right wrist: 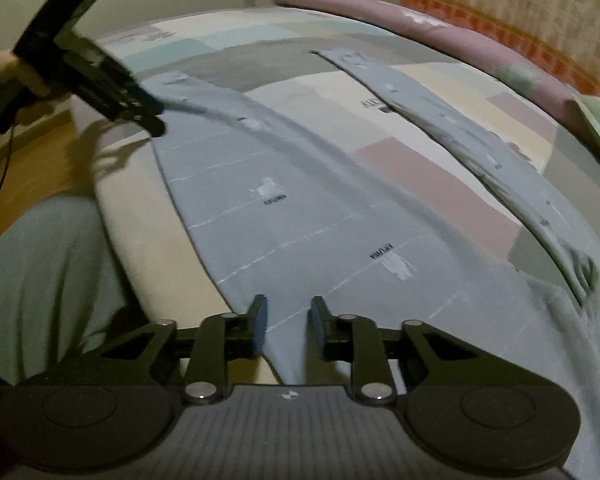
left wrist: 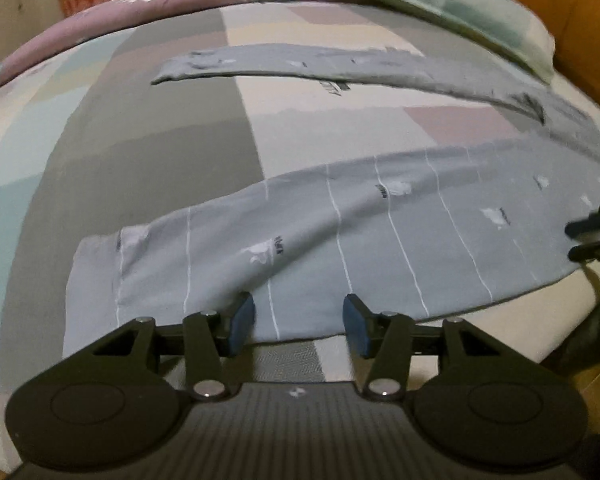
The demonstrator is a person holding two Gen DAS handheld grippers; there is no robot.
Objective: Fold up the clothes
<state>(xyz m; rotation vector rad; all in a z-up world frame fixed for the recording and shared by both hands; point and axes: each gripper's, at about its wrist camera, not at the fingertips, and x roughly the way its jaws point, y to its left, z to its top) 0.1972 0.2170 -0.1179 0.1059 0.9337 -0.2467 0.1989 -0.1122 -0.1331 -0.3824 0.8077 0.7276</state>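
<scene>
The trousers (left wrist: pixel 340 232) lie spread on the bed (left wrist: pixel 140 152), legs apart in a V, waist toward the pillow (left wrist: pixel 460 4) end. The near leg runs along the bed's front edge; the far leg (left wrist: pixel 284 65) lies flat farther back.

Left tool (left wrist: pixel 298 322): held low at the front edge of the bed, pointing across it. Its fingers stand apart and grip nothing. Both blue pads (left wrist: pixel 242 322) rest at the near leg's lower hem-side edge, with cloth between and under them. In the right wrist view the left tool (right wrist: pixel 152 120) slopes downward onto the same leg, and a hand (right wrist: pixel 8 68) grips its handle from the rear.

Right tool (right wrist: pixel 286 326): held low and level over the near leg close to the waist, aimed along the leg. Its fingers are parted, narrower than the left tool's gap, with fabric visible between them and nothing clamped. The left wrist view shows only the fingertips of the right tool (left wrist: pixel 592 236) at the frame's edge, above the cloth.

A pale clothed leg (right wrist: pixel 48 280) stands against the bed's side.
</scene>
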